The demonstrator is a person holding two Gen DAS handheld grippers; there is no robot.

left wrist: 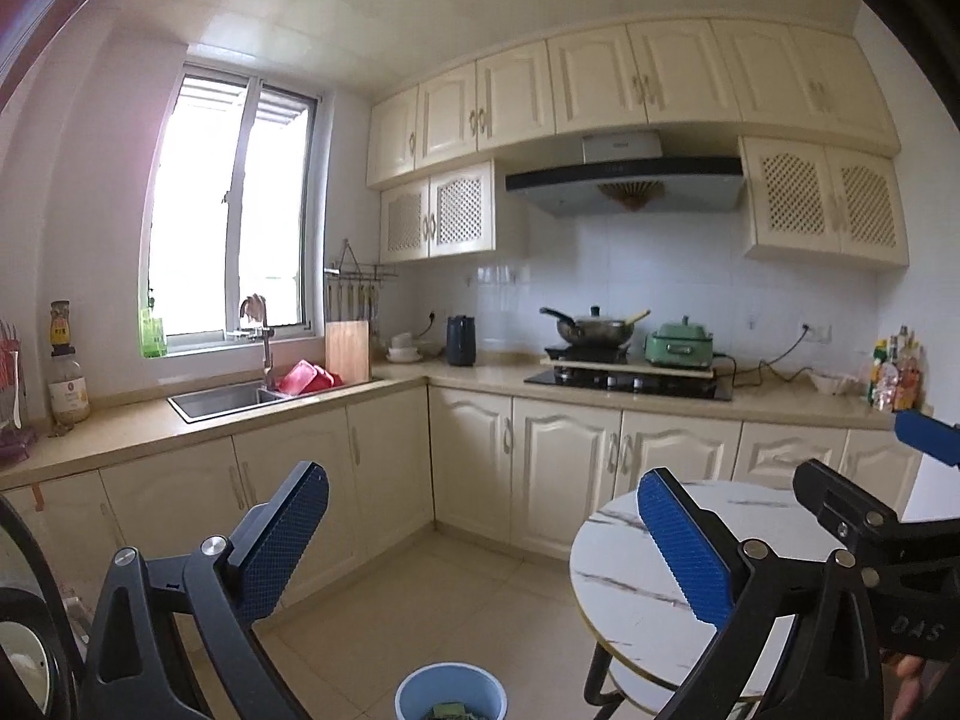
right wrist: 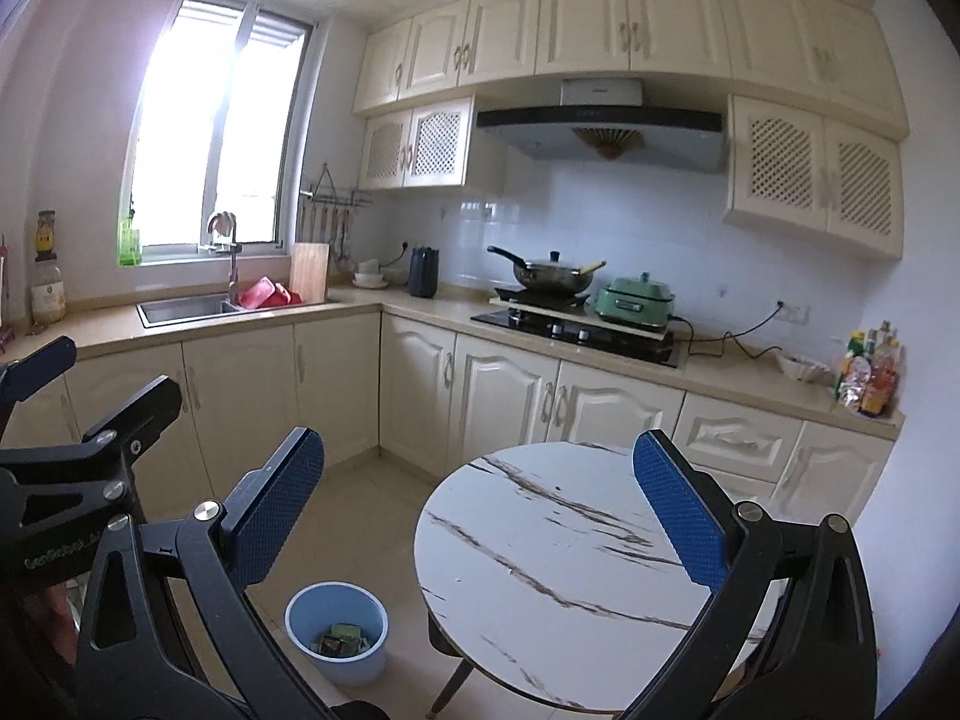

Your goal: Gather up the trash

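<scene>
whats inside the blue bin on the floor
The blue bin holds a few pieces of trash, greenish and dark wrappers, lying at its bottom. Its near wall hides part of the floor inside, so anything there cannot be seen.

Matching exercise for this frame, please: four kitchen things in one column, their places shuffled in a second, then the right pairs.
Things:
1. bin
2. wok
3. red tray
4. green bottle

Places:
A. on the windowsill
B. on the floor beside the round table
C. on the hob
D. at the sink

Pairs: 1-B, 2-C, 3-D, 4-A
</scene>
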